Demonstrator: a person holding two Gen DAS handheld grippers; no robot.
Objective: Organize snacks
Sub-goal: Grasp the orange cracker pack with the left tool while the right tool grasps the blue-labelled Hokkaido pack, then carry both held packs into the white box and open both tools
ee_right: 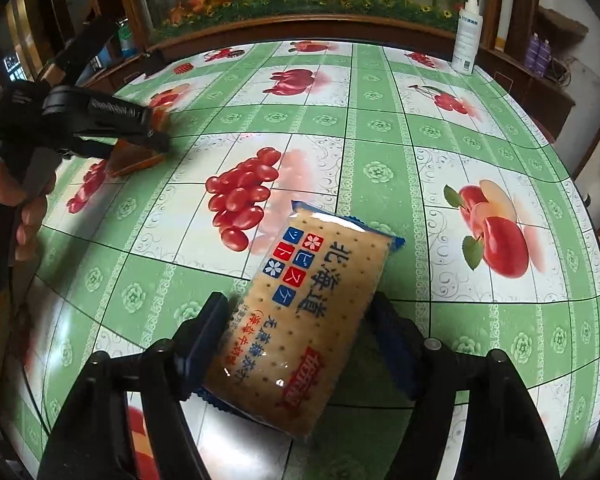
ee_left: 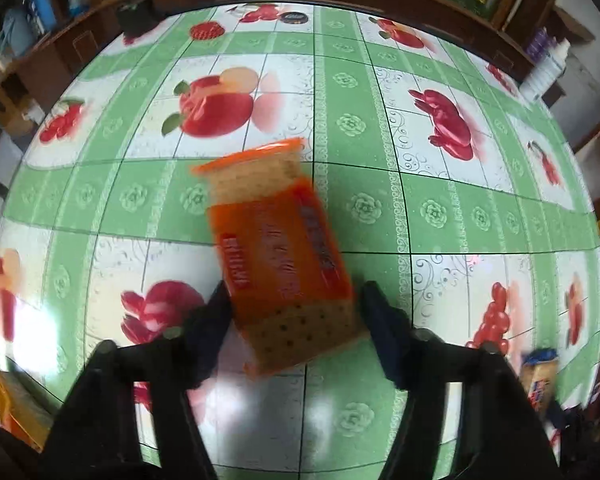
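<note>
Counter (ee_right: 380, 152): covered by a green-and-white checked cloth printed with red fruit; it carries both cracker packs.
Spray bottle (ee_right: 467, 34): white, upright at the far right edge of the counter, well apart from the packs.
Blue pack (ee_right: 300, 320): clear wrapper with blue ends and printed lettering, crackers showing through; it lies slanted in the near middle, between the fingers of the right hand-held gripper. It also shows, small and blurred, at the near right edge of the left wrist view (ee_left: 540, 376).
Orange pack (ee_left: 280, 256): orange wrapper, crackers visible at both ends, blurred; it sits tilted between the fingers of the left hand-held gripper. In the right wrist view it is at the far left (ee_right: 138, 158).
Left hand-held gripper (ee_left: 294, 316): fingers set at the pack's width, flanking its near end; whether they press it I cannot tell. Seen from the side in the right wrist view (ee_right: 156, 136).
Right hand-held gripper (ee_right: 300, 344): left finger against the blue pack's edge, right finger just beside it; grip unclear.
</note>
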